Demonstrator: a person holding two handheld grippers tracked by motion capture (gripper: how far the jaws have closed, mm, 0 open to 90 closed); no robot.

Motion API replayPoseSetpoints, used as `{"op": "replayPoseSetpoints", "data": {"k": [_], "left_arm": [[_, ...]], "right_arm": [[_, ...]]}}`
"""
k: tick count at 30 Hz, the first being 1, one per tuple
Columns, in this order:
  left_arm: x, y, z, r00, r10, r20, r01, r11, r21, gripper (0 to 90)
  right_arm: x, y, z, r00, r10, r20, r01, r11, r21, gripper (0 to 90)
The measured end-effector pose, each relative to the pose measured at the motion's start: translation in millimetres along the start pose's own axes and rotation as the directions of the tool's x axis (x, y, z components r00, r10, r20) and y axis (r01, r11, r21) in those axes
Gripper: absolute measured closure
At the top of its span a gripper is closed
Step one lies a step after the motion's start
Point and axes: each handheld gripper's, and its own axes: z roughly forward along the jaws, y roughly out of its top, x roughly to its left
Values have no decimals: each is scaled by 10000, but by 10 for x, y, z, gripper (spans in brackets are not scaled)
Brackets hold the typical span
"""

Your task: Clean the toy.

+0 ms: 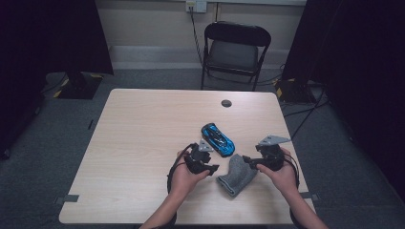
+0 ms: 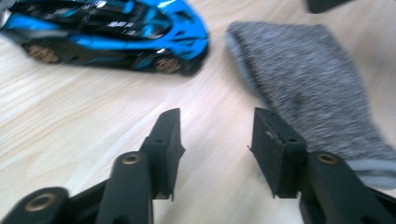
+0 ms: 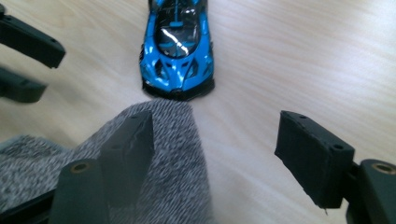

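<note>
Left gripper view: left claw (image 2: 215, 140) apart, empty; right claw (image 3: 224, 158) wide over sock (image 3: 163, 154).

The blue toy car (image 2: 112, 37) runs off the left gripper view's top-left edge — the grey sock (image 3: 154, 186) is blurred, its cuff lost below the right gripper view's frame.

no text, label, brand, number or sign can be read on anything here.
</note>
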Motion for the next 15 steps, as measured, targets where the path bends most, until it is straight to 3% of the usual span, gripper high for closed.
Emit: {"op": "replayPoseSetpoints", "data": {"k": [4,6,12,15], "left_arm": [[-3,-43,66,9999,150,-36,-148,9994,327,596],[-51,-48,88,9995,117,288,-124,9996,263,595],[-255,-40,128,9950,744,669,-776,9959,472,589],[-381,-53,160,9913,902,964,-956,9940,534,592]], "right_arm": [[53,-89,-23,9998,-81,-190,82,10000,6,276],[81,-126,-40,9998,-105,-172,106,9999,42,277],[113,-220,-108,9985,197,-507,-210,9994,-257,274],[133,-248,-83,9989,-102,-450,102,9999,-11,274]]}}
